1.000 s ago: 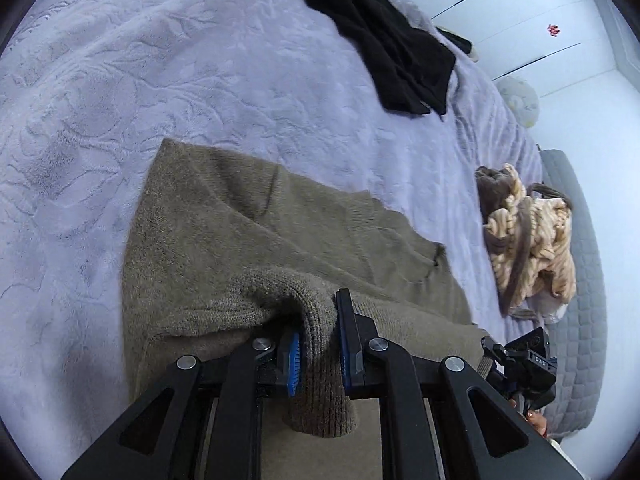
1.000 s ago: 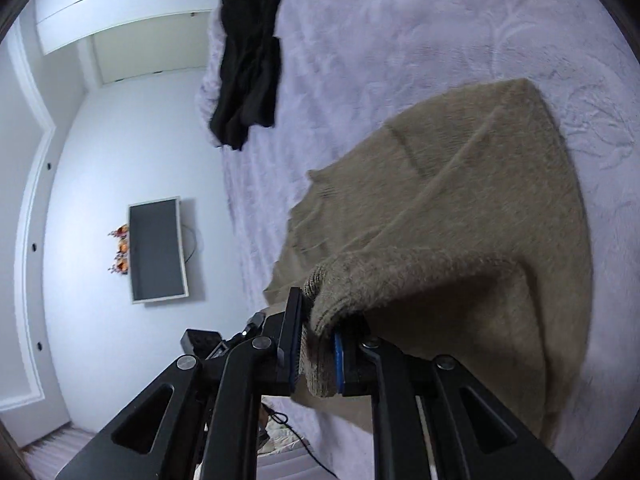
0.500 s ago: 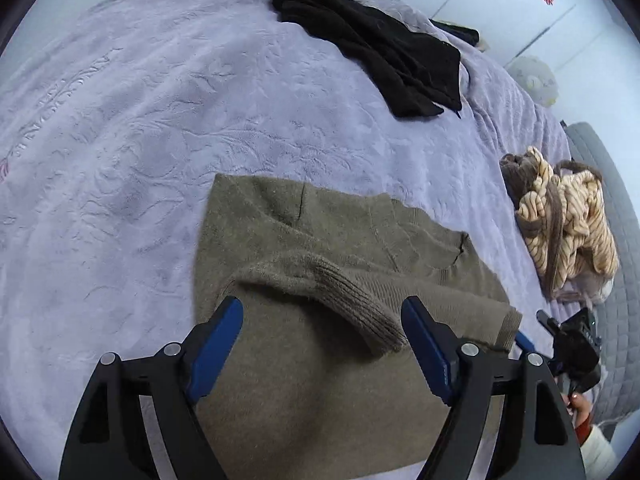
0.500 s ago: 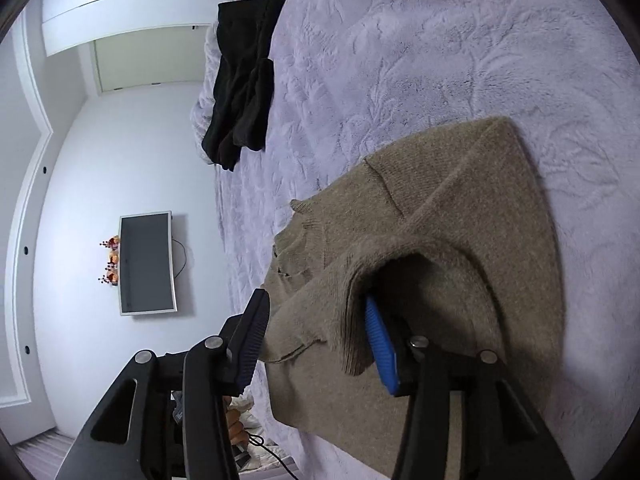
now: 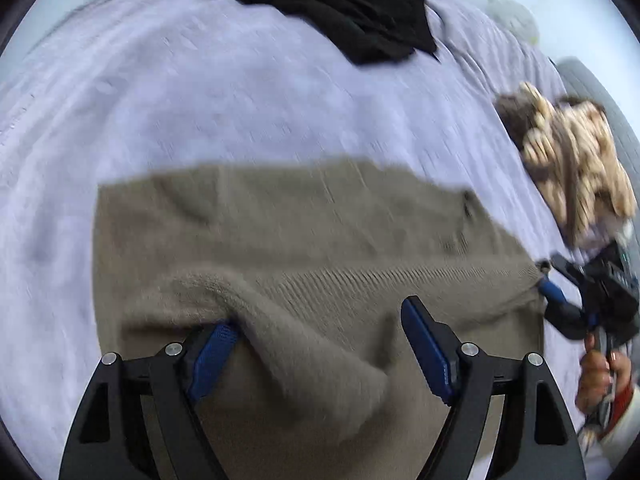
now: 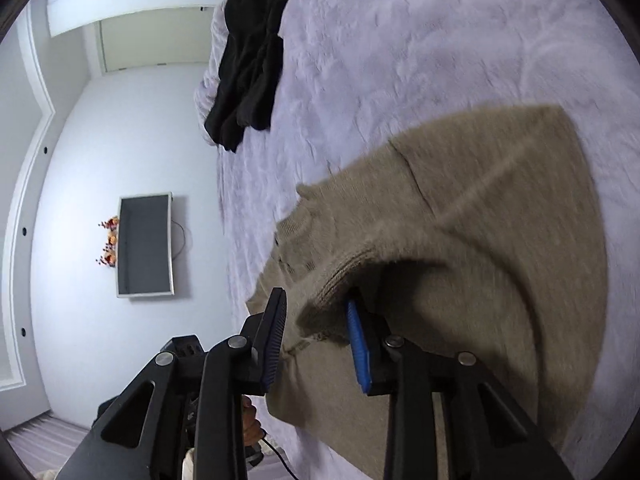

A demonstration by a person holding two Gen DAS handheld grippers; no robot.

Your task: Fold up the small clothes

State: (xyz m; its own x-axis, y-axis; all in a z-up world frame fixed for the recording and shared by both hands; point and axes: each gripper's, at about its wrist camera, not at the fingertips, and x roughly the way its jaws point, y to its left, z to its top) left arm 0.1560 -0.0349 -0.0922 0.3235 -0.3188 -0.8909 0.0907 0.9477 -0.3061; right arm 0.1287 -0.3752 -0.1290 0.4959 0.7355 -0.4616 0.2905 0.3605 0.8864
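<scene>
Olive sweater (image 5: pixel 304 240) lying folded on a lilac embossed bedspread (image 5: pixel 224 100), both tongs parted around its cuffs.

A black garment (image 6: pixel 248 68) is lying further up the bed; a wall-mounted screen (image 6: pixel 145 246) is hanging on the pale wall. The left gripper (image 5: pixel 320 344) is standing wide, having just opened, one pad tucked under a sleeve fold; the right gripper (image 6: pixel 316 340) has been narrowing, a cuff loose between its pads. Motion blur is smearing the left view; a tan knitted heap (image 5: pixel 576 168) stays indistinct.
</scene>
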